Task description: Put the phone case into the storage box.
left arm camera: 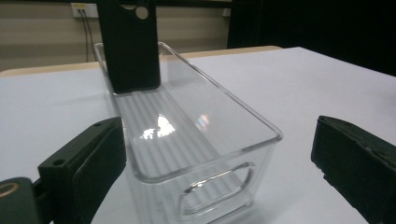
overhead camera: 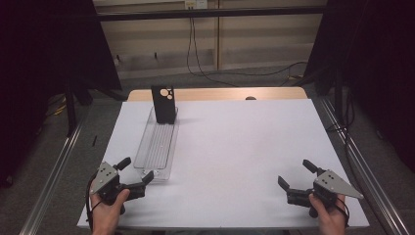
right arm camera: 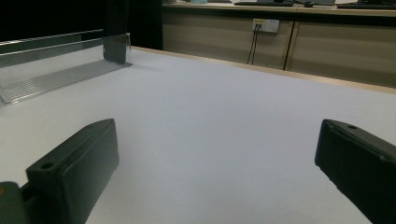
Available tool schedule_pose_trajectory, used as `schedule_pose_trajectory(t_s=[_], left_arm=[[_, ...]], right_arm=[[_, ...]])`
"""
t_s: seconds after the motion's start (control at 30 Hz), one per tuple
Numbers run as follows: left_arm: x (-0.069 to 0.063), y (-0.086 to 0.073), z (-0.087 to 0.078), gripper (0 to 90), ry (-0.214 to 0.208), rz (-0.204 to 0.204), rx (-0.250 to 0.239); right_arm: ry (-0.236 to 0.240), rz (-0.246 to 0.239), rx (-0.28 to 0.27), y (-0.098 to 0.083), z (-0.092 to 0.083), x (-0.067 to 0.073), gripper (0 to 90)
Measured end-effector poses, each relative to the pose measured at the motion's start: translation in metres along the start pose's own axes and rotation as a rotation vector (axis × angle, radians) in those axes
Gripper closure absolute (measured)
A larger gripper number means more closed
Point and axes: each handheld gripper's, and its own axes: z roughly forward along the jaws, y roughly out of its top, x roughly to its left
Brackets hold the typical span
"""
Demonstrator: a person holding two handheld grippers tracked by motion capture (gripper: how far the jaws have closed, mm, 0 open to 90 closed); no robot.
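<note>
White table (overhead camera: 235,147), dark curtains | clear tray (overhead camera: 157,144) at left, black phone case (overhead camera: 163,104) upright in far end | left gripper (overhead camera: 136,175) wide at near end | right gripper (overhead camera: 297,177) wide, idle | risk: nudging tray, toppling case.

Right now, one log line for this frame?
left gripper: open, at near end of clear tray | right gripper: open, over bare table | phone case: upright in tray's far end

The high view looks forward and down on the whole table (overhead camera: 235,147). The left gripper view sits low, close at the clear tray's (left arm camera: 261,126) near end. The right gripper view faces that tray (right arm camera: 51,70) from well apart.
</note>
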Motion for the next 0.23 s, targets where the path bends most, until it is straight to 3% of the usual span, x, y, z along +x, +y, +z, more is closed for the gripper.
schedule_pose_trajectory(t_s=[0.07, 0.23], left_arm=[[-0.0007, 0.0001, 0.0017, 3.2, 0.0, 0.018, 0.005], [-0.0004, 0.0001, -0.0002, 2.8, 0.021, 0.012, -0.026]], right_arm=[[-0.001, 0.002, 0.0, -0.0001, 0.0005, 0.0002, 0.0], [-0.004, 0.001, 0.004, -0.0004, 0.0017, -0.0001, 0.0]])
